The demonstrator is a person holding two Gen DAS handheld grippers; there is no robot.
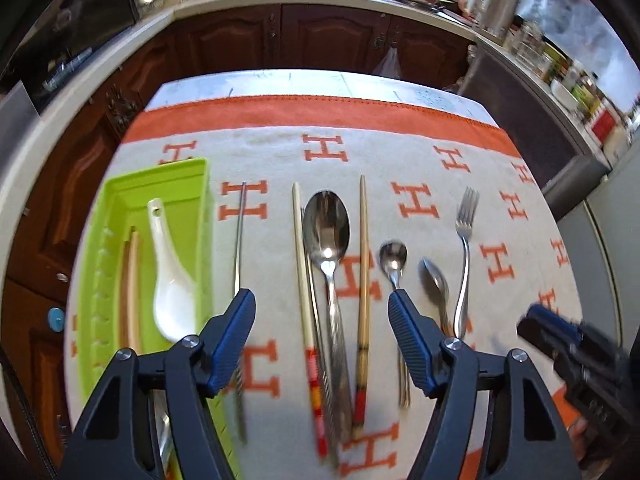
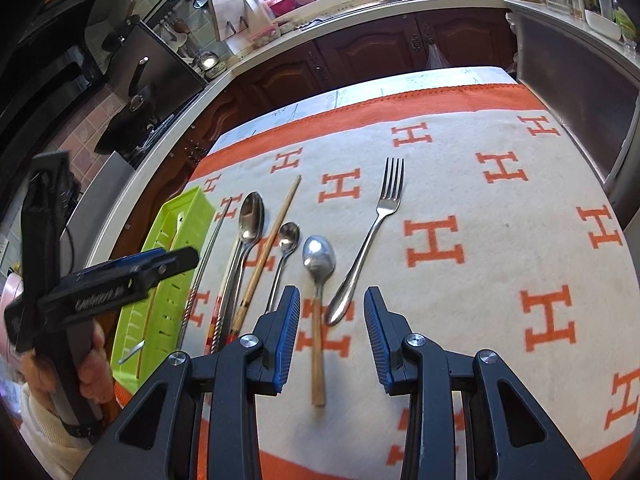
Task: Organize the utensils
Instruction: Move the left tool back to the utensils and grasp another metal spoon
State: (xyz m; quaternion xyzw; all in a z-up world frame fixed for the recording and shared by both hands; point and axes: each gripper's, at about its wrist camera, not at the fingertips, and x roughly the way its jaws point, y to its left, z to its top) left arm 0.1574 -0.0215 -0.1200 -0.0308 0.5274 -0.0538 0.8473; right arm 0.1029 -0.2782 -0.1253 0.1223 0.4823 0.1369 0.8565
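Note:
A green tray at the table's left holds a white ceramic spoon and a wooden chopstick. On the cloth lie a metal chopstick, a pale chopstick, a large spoon, a bamboo chopstick, a small spoon, a wood-handled spoon and a fork. My left gripper is open and empty above the large spoon. My right gripper is open and empty over the wood-handled spoon's handle and the fork's handle end.
The table carries a white cloth with orange H marks and an orange border. Dark wooden cabinets and a counter with kitchenware stand behind. A steel appliance stands to the right of the table.

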